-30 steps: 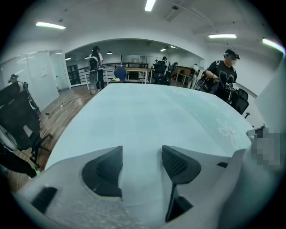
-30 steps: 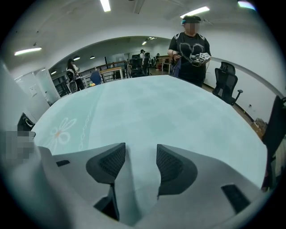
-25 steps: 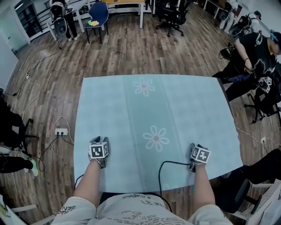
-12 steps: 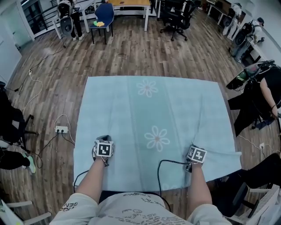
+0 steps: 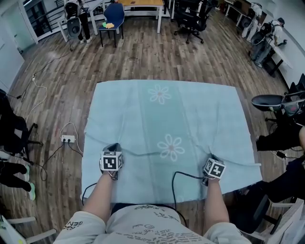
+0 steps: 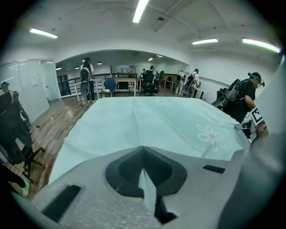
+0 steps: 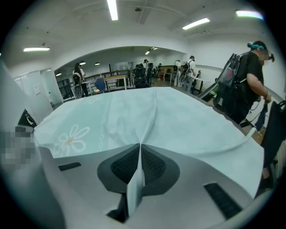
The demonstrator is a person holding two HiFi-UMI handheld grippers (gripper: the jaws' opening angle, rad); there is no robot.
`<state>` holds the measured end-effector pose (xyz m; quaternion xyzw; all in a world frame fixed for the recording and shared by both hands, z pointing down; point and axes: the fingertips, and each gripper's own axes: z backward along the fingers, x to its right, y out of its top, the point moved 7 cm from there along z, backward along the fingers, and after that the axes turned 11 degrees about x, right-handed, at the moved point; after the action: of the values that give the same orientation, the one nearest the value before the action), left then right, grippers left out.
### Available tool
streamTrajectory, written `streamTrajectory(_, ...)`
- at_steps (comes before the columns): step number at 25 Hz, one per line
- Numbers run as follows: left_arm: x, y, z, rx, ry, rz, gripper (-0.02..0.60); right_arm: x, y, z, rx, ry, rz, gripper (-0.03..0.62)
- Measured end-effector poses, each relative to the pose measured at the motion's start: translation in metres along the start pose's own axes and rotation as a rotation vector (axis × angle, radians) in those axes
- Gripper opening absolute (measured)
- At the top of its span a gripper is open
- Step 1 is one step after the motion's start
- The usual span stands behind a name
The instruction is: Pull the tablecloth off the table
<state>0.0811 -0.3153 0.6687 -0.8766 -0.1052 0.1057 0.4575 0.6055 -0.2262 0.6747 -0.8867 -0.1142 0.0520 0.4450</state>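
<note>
A light blue tablecloth point(image 5: 167, 119) with white flowers covers the whole table in the head view. My left gripper point(image 5: 113, 148) sits near its front left part, shut on a pinched-up fold of cloth point(image 6: 145, 179). My right gripper point(image 5: 209, 159) is near the front right part, shut on another raised fold point(image 7: 136, 176). From each grip a crease runs away across the cloth, and a low ridge point(image 5: 143, 153) links the two grips. In the left gripper view, my left gripper point(image 6: 143, 156) shows cloth squeezed between its dark pads. My right gripper point(image 7: 139, 152) shows the same.
A black cable point(image 5: 175, 186) loops over the cloth's near edge. A power strip point(image 5: 67, 138) and cords lie on the wood floor at left. An office chair point(image 5: 268, 101) and a person stand close at the table's right. Chairs and desks point(image 5: 113, 14) stand far back.
Both grippers have closed onto the cloth and drawn it slightly toward me. Creases and a ridge have risen between them. The person at the right has moved away from the table corner.
</note>
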Motion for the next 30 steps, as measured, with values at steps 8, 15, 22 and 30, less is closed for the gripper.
streamTrajectory(8, 0.007, 0.009, 0.024, 0.062, -0.015, 0.025, 0.006, -0.015, 0.012, 0.033, 0.100, 0.035, -0.023, 0.014)
streamTrajectory(15, 0.030, 0.024, 0.051, 0.133, -0.072, 0.067, 0.006, -0.018, 0.025, 0.065, 0.159, 0.061, -0.033, 0.014)
streamTrajectory(22, 0.064, 0.048, 0.078, 0.196, -0.126, 0.030, 0.006, -0.037, 0.039, 0.097, 0.243, 0.126, -0.018, 0.014)
streamTrajectory(30, 0.140, 0.088, 0.120, 0.385, -0.267, -0.116, 0.006, -0.047, 0.070, 0.144, 0.384, 0.160, 0.002, 0.014)
